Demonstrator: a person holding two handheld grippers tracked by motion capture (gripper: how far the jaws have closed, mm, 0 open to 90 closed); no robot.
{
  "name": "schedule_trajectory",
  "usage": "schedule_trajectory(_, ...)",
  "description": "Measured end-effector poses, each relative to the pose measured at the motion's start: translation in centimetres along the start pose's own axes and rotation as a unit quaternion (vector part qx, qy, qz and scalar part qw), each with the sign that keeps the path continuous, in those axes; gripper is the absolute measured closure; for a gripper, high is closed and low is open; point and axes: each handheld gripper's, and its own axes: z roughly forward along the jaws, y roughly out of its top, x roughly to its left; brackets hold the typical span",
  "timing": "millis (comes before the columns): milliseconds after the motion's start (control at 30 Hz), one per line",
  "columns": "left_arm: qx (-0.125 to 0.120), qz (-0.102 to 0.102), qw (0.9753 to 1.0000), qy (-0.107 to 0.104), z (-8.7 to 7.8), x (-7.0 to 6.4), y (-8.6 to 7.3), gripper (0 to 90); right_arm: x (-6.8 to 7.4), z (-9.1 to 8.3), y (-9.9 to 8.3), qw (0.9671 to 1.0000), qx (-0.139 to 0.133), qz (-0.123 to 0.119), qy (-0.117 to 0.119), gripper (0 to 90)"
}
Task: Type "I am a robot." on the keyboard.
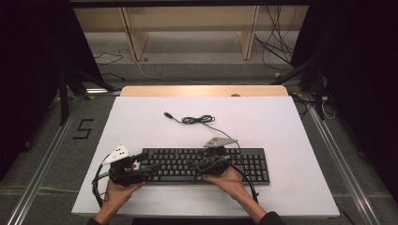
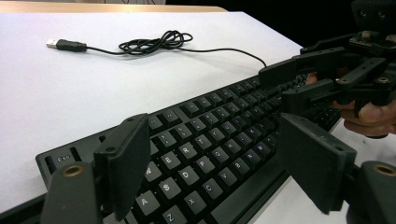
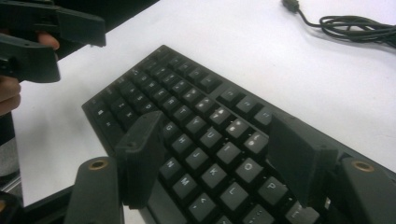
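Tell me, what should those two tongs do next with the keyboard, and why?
Probably lower both a little onto the keyboard. The left tongs and right tongs are open and poised over the keys, neither visibly gripping anything, so coming down to press or grip looks like the natural next step.
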Motion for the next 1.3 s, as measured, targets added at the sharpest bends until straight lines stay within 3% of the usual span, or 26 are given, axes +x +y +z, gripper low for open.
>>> schedule_trajectory(433, -0.003, -0.001, 1.0, 0.005, -0.1, 0.1, 0.0, 25.8, 1.6, 0.8, -0.1, 0.9996, 0.006, -0.021, 0.016, 38.7)
schedule_trajectory(900, -0.005, -0.002, 0.9999, 0.009, -0.2, 0.3, 0.0, 25.9, 2.7, 2.3, -0.1, 0.9985, 0.026, -0.041, 0.023, 80.2)
schedule_trajectory(1100, -0.006, -0.002, 0.9999, 0.01, -0.2, 0.3, 0.0, 26.0, 3.3, 3.4, -0.2, 0.9974, 0.045, -0.05, 0.026, 89.4)
schedule_trajectory(1300, -0.007, -0.004, 0.9999, 0.01, -0.2, 0.3, 0.0, 25.9, 3.6, 4.4, -0.3, 0.9967, 0.056, -0.054, 0.024, 90.0)
